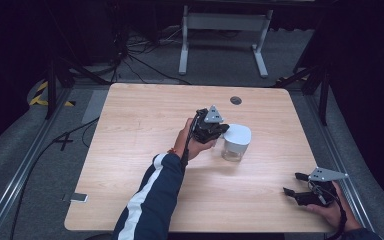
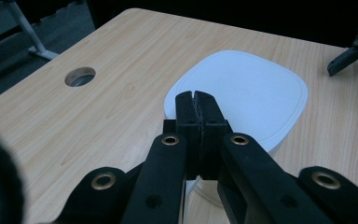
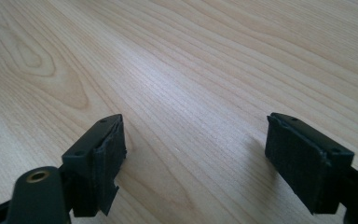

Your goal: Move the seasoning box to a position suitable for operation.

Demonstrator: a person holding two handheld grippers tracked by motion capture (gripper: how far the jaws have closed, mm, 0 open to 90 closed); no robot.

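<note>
A clear jar (image 1: 231,152) with a white rounded-square lid (image 1: 239,134) stands right of the table's middle. My left gripper (image 1: 224,128) reaches it from the left, shut, its tips over the lid's near edge. In the left gripper view the closed jaws (image 2: 196,96) lie against the lid (image 2: 254,88), pads pressed together with nothing seen between them. My right gripper (image 1: 292,183) rests open near the table's front right corner. Its spread jaws (image 3: 196,154) hover just over bare wood.
The wooden table (image 1: 145,125) has a round cable hole (image 1: 235,100) near its far edge, also seen in the left gripper view (image 2: 80,76). A white desk frame (image 1: 225,30) stands on the floor behind. Cables run on the floor at left.
</note>
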